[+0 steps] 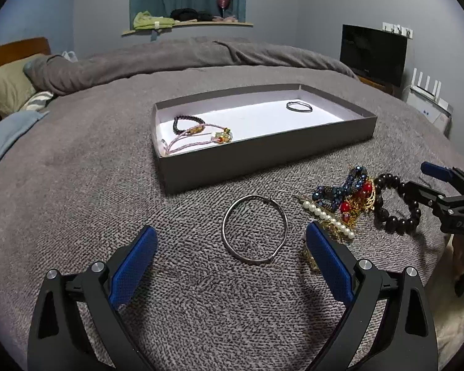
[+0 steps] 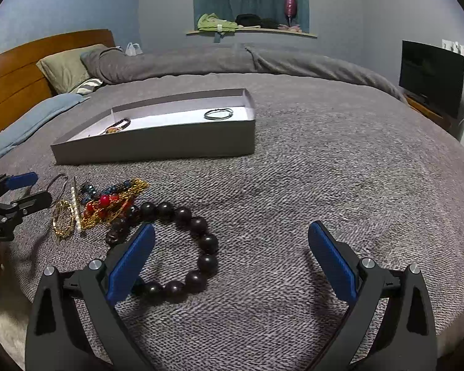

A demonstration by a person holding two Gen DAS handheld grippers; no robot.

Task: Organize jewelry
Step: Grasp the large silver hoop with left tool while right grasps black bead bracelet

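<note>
On the grey bed (image 1: 77, 170), a shallow grey box (image 1: 263, 151) with a white floor already holds a dark bead bracelet (image 1: 185, 122) and a pink cord bracelet (image 1: 195, 137) at its left end, and a thin dark ring (image 1: 299, 106) near its far right corner.

The rest of the jewelry lies on the bed between the box and the bed's near edge. The left gripper (image 1: 232, 247) is spread wide and holds nothing; a plain silver bangle (image 1: 254, 228) lies flat just ahead of its blue pads. The bangle looks stiff, light and smooth, so it would likely slip; pinching across the wire at one side of the hoop seems best.

The right gripper (image 2: 232, 247) is likewise released and empty, over a bracelet of large dark beads (image 2: 182, 247) whose near side passes under its left finger. The beads look heavier and round, probably strung on elastic, so closing on one bead should hold. Beside it sits a tangle (image 2: 108, 207) of pearls, red beads and gold chain, limp and prone to snagging.
</note>
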